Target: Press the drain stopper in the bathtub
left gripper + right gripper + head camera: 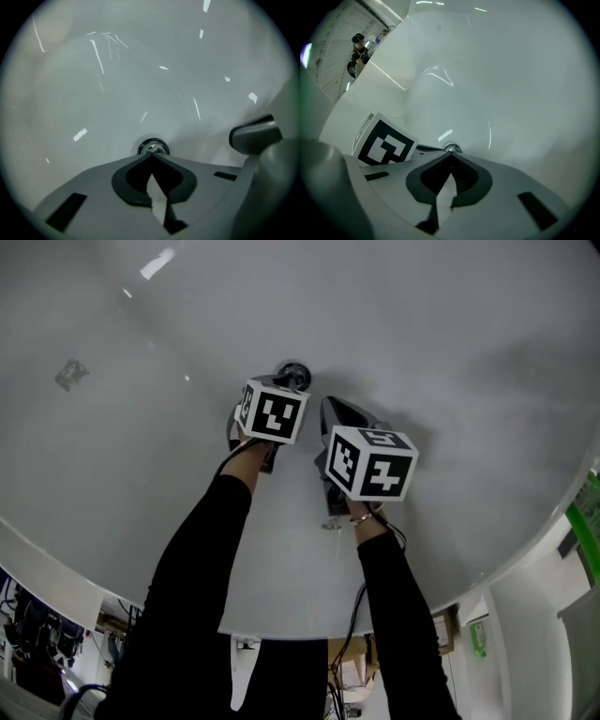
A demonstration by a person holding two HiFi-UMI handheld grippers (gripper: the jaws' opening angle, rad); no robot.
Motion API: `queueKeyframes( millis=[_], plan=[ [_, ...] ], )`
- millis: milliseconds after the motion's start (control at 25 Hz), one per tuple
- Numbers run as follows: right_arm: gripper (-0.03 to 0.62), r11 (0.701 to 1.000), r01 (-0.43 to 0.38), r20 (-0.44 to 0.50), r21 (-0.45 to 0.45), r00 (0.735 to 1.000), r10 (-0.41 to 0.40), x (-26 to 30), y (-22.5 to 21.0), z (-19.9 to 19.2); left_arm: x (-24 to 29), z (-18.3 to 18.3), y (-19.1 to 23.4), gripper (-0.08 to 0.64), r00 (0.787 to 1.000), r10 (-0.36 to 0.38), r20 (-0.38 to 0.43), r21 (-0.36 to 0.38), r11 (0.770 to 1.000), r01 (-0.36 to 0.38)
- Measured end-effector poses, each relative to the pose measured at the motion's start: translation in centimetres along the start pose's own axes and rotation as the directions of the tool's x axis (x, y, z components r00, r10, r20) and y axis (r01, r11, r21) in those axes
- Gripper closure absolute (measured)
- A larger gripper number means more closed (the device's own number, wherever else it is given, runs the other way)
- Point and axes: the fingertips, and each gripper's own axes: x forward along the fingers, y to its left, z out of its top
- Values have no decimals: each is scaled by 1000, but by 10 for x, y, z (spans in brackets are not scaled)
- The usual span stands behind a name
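Bathtub (450, 324): a white, glossy, curved shell that fills all three views. The drain stopper sits at its lowest point. The surface looks slick, so a tip pressed at a slant would likely skate off the stopper onto the enamel.

Right gripper (451, 157): jaws are together with nothing between them. In the head view it sits on the near right side of the drain stopper, with its tips aimed toward it. It is not clearly over the stopper. If both tools go for the stopper together, they could knock into each other.

Left gripper (151, 157): jaws are brought together and hold nothing. Its tips come to one narrow point at the near edge of the drain stopper. I cannot tell whether they touch it. Its marker cube lies between the head camera and the tips, so the contact is hidden from above. That makes an off-centre aim hard to catch.

Drain stopper (293, 374): a small round chrome cap on the tub floor, just past the left gripper's tips. It is the smaller target, and the tip meeting it is narrow.

Likely failures:
- A push on the rim instead of the middle could tilt the cap without latching it.
- A push that is too light may not click it.
- A slip could scratch the chrome.
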Motion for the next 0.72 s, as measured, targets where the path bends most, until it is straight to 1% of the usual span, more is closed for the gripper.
queueKeyframes(
  millis=[200,400,720],
  plan=[
    [591,1000,0,19,-4,1000,0,-9,11,4,-24,1,5,555,1000,11,19,26,1000,-11],
    [591,1000,2,43,-6,999,-2,-24,25,10,-53,10,-3,555,998,-11,63,31,999,9],
    [591,1000,8,76,6,997,-8,-53,46,15,-97,16,-16,555,996,-32,80,81,996,26]
  ],
)
